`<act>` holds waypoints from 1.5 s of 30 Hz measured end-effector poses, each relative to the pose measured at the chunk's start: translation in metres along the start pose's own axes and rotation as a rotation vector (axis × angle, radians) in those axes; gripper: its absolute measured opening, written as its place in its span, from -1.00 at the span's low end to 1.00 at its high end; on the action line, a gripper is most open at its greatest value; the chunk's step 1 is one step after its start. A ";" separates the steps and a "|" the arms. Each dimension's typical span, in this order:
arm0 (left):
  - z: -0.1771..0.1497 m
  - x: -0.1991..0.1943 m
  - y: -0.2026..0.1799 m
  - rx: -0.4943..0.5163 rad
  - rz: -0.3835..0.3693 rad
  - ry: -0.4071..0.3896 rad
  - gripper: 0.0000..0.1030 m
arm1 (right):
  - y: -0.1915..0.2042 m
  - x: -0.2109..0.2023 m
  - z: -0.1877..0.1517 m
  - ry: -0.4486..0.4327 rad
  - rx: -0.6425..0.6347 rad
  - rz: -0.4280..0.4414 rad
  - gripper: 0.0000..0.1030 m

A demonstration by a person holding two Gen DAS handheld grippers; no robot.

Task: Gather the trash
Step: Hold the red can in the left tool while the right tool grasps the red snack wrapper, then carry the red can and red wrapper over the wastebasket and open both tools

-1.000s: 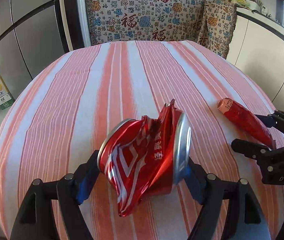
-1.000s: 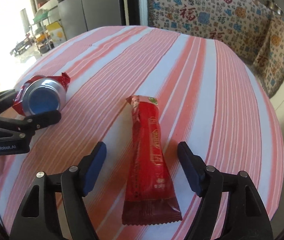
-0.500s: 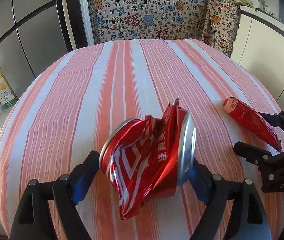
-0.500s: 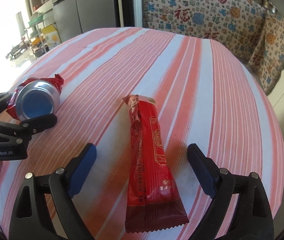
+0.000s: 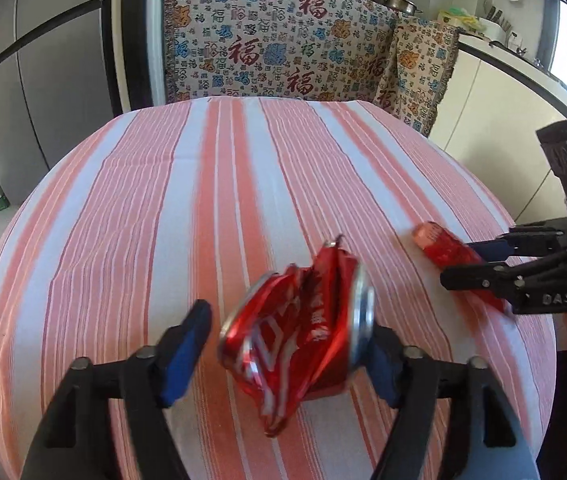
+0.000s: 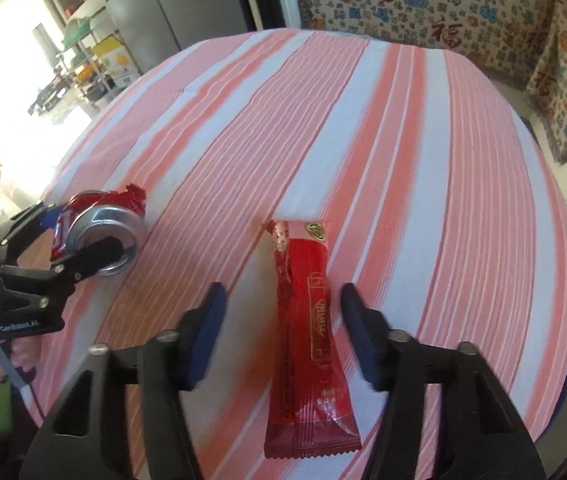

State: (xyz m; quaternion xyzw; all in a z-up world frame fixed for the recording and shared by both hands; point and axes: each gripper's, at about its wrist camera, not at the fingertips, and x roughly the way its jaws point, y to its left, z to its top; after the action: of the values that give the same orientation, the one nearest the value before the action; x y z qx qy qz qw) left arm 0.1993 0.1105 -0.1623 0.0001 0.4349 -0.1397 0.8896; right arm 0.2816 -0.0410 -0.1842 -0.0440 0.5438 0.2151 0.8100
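The left gripper [image 5: 289, 330] has just been closing around the crushed can [image 5: 299, 328], which lies on its side on the table [image 5: 203, 180] straight between the jaws. The can's round end rests against the pad on the right, while the other pad [image 5: 187, 352] stands just clear of the crumpled side, so this tool is not clenched yet. The right gripper [image 6: 283, 294] has also just been closing. The wrapper [image 6: 307, 340] lies flat between its jaws and runs lengthwise away from the tool, nearer the pad on the right. Both pads are apart from it in the wrist view, so it is released rather than grasping. Both pieces of trash look framed but not secured. The can is dented and uneven, so pads meeting a slanted fold or the slick rim could squeeze it out forward or let it roll away from the tool. A torn edge points down at the near end and may catch the cloth on the lift. The wrapper is thin and flat, so pads closing above it could meet on nothing, or nip only one edge and let it slide free. Pads set too low could pinch the cloth with it and drag it. The picture is blurred, so a lift before either grip is firm is the likeliest cause of a drop
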 end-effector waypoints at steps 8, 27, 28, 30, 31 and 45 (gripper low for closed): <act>0.019 -0.007 -0.046 0.036 -0.088 -0.020 0.19 | -0.053 -0.063 -0.032 -0.117 0.124 0.050 -0.74; 0.072 0.116 -0.435 0.337 -0.523 0.133 0.20 | -0.373 -0.150 -0.234 -0.217 0.710 -0.213 -0.75; 0.071 0.131 -0.450 0.344 -0.522 0.149 0.20 | -0.385 -0.142 -0.242 -0.217 0.742 -0.210 -0.75; 0.068 0.157 -0.470 0.353 -0.516 0.175 0.22 | -0.405 -0.125 -0.255 -0.219 0.798 -0.196 -0.74; 0.066 0.170 -0.479 0.353 -0.512 0.188 0.22 | -0.414 -0.118 -0.259 -0.224 0.820 -0.185 -0.73; 0.049 0.185 -0.509 0.400 -0.487 0.201 0.51 | -0.447 -0.136 -0.310 -0.268 0.932 -0.280 0.58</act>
State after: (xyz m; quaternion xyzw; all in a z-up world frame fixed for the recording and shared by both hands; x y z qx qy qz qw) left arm 0.2183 -0.4308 -0.2133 0.0848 0.4716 -0.4302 0.7651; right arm 0.1489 -0.5806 -0.2598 0.2780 0.4621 -0.1576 0.8273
